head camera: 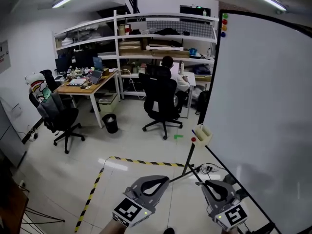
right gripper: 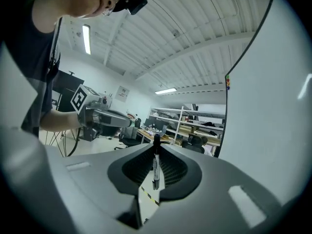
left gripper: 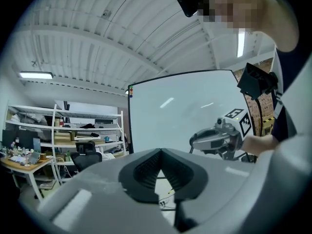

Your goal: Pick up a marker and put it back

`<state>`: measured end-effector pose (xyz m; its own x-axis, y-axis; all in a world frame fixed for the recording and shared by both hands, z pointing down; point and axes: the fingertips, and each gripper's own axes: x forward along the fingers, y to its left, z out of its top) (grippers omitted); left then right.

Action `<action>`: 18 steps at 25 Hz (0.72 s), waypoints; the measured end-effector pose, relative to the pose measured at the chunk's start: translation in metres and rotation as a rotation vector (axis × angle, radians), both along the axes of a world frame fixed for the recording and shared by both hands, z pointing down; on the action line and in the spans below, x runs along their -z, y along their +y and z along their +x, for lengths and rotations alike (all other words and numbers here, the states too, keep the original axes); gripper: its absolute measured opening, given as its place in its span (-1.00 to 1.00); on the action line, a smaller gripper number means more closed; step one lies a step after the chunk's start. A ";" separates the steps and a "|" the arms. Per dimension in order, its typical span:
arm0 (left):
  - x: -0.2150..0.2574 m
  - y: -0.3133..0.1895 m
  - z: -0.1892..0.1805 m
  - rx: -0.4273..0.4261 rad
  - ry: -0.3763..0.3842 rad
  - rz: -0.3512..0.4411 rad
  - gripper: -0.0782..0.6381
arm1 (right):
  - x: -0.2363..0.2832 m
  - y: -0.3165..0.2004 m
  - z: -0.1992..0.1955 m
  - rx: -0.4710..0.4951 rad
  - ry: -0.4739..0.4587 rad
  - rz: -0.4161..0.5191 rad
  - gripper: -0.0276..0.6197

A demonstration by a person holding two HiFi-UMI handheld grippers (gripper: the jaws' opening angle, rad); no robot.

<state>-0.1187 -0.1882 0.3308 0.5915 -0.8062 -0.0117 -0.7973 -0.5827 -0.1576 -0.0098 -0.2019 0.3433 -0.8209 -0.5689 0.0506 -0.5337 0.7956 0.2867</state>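
Note:
A black-capped white marker stands upright between the pads of my right gripper, which is shut on it. In the head view that gripper is low at the right, close to the whiteboard, and the marker itself cannot be made out there. My left gripper has its jaws together with nothing between them; the head view shows it low in the middle, beside the right one. A small tray juts from the whiteboard's lower left corner. Each gripper also shows in the other's view, level with it.
The whiteboard's stand legs and a cable lie on the floor just ahead. Yellow-black tape marks the floor. Farther off, a person sits in a black chair at a desk, with shelves, another chair and a bin.

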 end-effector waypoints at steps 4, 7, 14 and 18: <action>0.004 -0.050 0.000 0.036 -0.004 0.002 -0.76 | 0.002 -0.057 0.005 0.009 -0.011 -0.018 -0.80; 0.005 -0.079 -0.006 0.070 0.000 0.006 -0.76 | 0.008 -0.093 0.003 0.027 -0.025 0.000 -0.80; 0.014 -0.140 -0.009 0.082 0.008 0.013 -0.76 | 0.026 -0.151 0.001 0.056 -0.029 0.031 -0.80; 0.012 -0.170 -0.007 0.042 0.000 0.021 -0.76 | 0.026 -0.176 0.000 0.032 -0.013 0.044 -0.80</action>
